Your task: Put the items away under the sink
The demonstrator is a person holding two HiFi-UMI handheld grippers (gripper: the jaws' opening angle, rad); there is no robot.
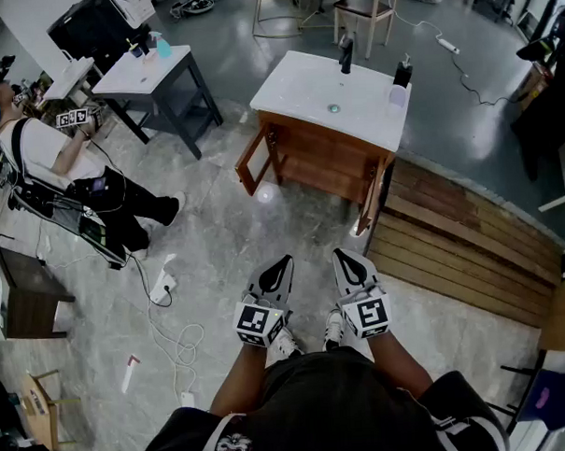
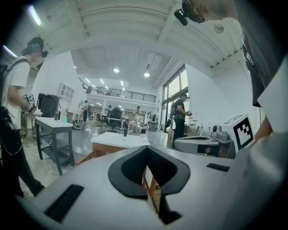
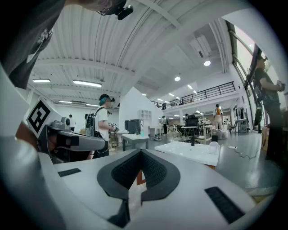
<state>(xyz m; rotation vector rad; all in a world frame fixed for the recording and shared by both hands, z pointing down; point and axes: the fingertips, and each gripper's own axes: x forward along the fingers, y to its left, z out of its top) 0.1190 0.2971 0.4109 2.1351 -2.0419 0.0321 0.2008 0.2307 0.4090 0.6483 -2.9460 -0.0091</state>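
Both empty, jaws together: left hand-held gripper (image 1: 283, 263), right hand-held gripper (image 1: 344, 256). The tall black bottle (image 1: 403, 73) waited at one o'clock on the white-topped wooden sink worktop (image 1: 300, 86). Approaching carelessly could have clipped the open wooden cabinet door (image 1: 371, 199).

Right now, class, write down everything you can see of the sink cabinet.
The sink cabinet is a brown wooden box under a white top with a shallow basin and a round drain. A black tap stands at the back edge. A dark bottle and a small pale container sit at one corner. Both doors hang open. The cabinet stands upright on the grey floor, beside wooden planking.
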